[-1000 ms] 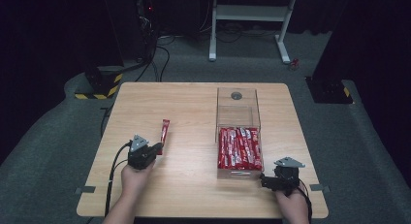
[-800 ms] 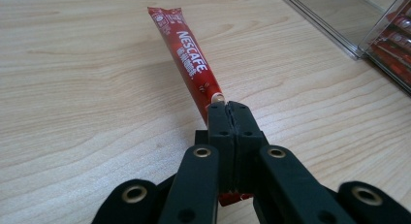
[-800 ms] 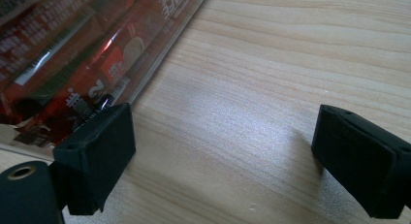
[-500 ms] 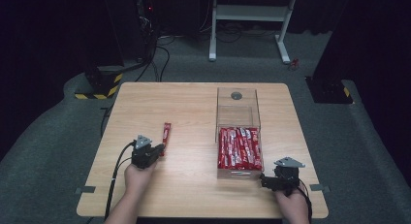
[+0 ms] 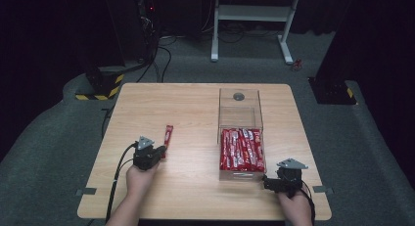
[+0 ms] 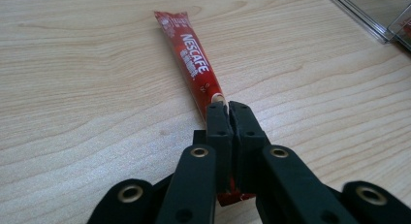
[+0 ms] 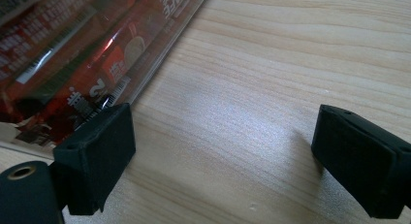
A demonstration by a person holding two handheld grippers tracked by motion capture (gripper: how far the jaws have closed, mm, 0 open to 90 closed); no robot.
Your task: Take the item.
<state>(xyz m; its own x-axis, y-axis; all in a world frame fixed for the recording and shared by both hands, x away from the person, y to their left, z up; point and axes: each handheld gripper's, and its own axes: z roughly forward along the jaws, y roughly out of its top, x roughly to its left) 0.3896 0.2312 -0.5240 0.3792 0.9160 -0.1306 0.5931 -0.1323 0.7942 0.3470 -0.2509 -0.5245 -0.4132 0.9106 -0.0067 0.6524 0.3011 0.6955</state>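
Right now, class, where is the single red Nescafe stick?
In the high view, the Nescafe stick lies on the table's left half, its near end pinched by the left gripper.

High view: overhead from the person's side, facing forward and down over the whole table [image 5: 195, 108]. Left gripper view: low, close, along a red sachet [image 6: 194, 69]. Right gripper view: low (very close) beside the clear box [image 7: 72, 49], shared with the high view.

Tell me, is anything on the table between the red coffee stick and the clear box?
Nothing visible: bare wooden table lies between the Nescafe stick, pinched by the left gripper, and the clear box.
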